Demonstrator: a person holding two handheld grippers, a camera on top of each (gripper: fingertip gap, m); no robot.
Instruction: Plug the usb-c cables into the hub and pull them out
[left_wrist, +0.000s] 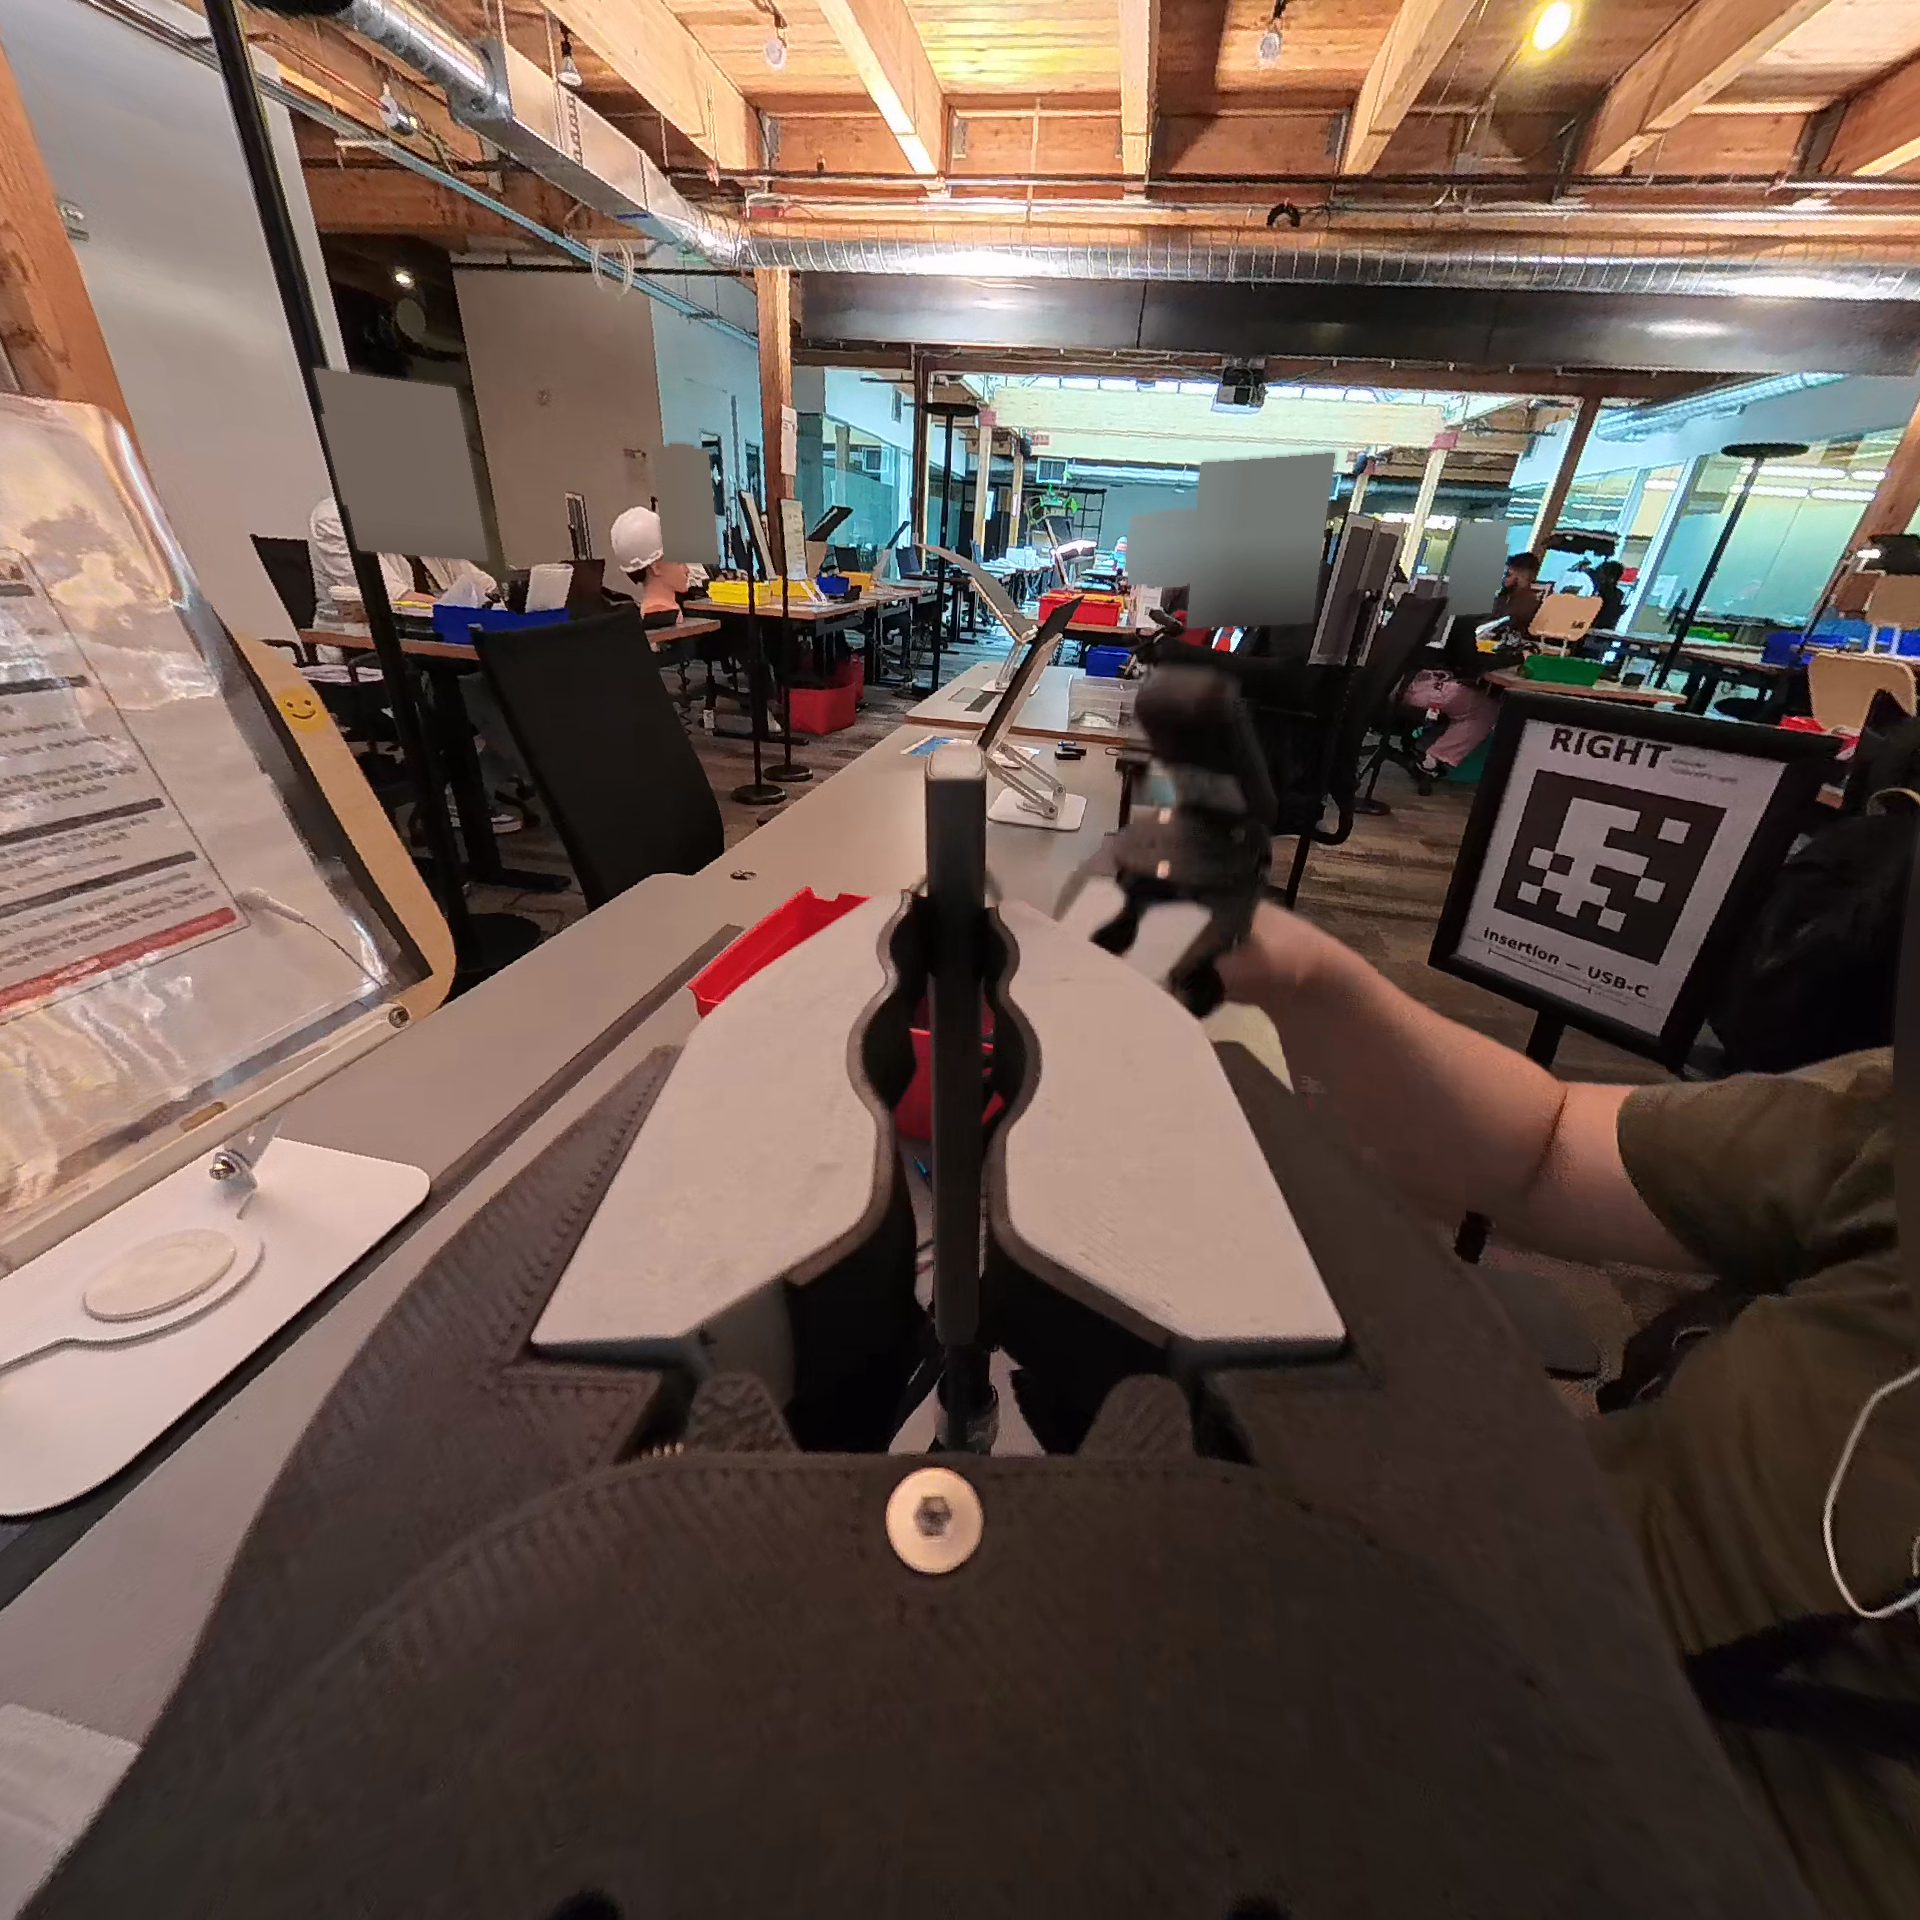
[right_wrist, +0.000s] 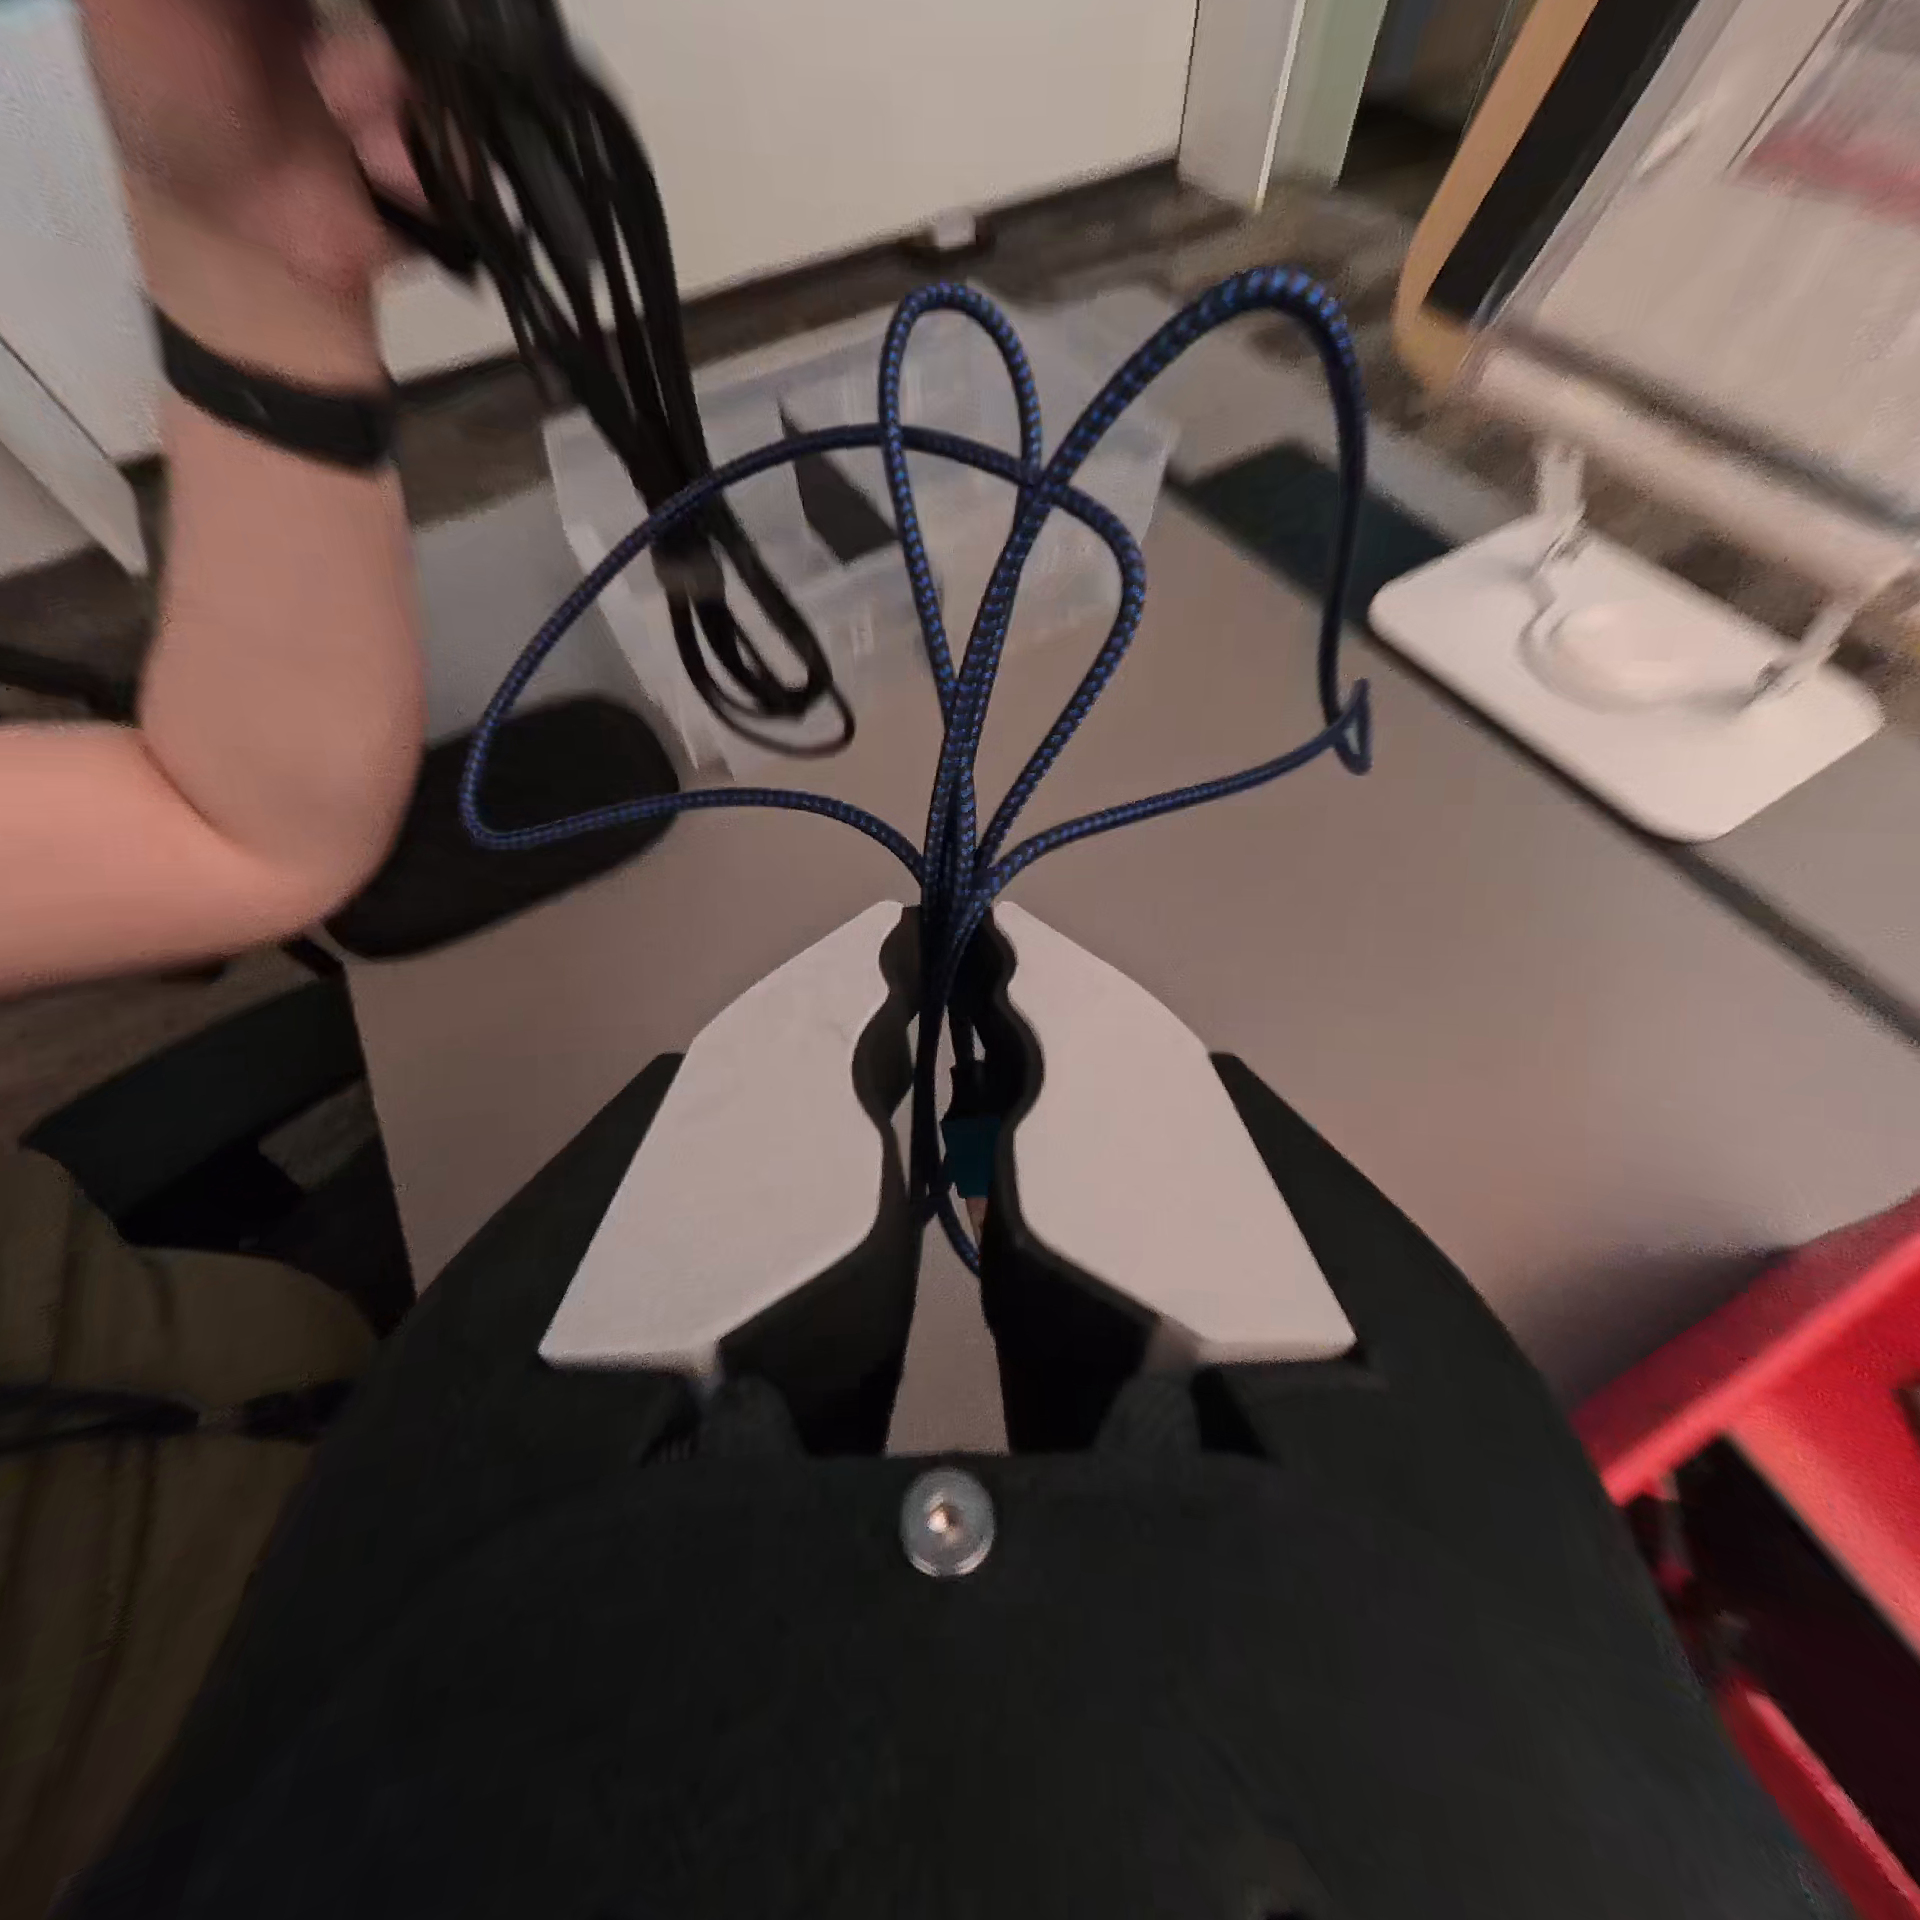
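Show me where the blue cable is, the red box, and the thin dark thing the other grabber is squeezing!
blue cable (right_wrist: 1127, 416): right wrist view, on its upper right loop.
red bin (left_wrist: 774, 940): left wrist view, on its near rim.
slim dark hub (left_wrist: 954, 883): left wrist view, on its upper edge above the fingers.

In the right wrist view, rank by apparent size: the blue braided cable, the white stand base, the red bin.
As they look there:
1. blue braided cable, its loops spread widest, held in the right claw
2. white stand base
3. red bin, though cropped at the edge and nearest the camera, so its rank against the base is unsure.
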